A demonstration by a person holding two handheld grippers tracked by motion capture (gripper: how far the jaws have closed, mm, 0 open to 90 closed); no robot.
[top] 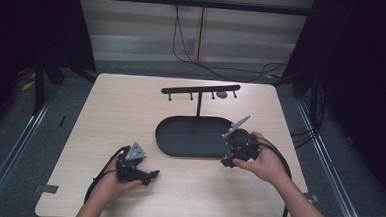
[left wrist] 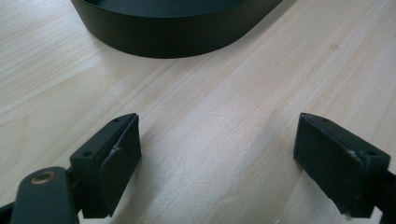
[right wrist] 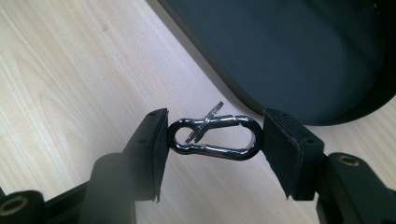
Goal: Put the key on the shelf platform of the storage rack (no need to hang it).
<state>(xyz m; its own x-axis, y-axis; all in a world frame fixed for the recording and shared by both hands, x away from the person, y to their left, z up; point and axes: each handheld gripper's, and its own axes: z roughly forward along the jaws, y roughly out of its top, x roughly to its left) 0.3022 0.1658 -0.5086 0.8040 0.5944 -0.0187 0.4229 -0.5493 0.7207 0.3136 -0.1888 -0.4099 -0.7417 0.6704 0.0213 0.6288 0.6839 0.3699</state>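
Fingers [right wrist: 149, 144] tight on carabiner [right wrist: 215, 137] — lengthwise

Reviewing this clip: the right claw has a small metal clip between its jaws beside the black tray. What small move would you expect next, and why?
Probably a lift of the right claw toward the hook rack behind the tray. The carabiner clip is pinched end to end between the jaws, just off the table, and the rack's pegs look bare. The left claw is open over bare wood, so it likely waits.

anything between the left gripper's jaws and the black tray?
Nothing. In the left gripper view, the open left gripper faces the black tray across bare wooden table. The high view agrees.
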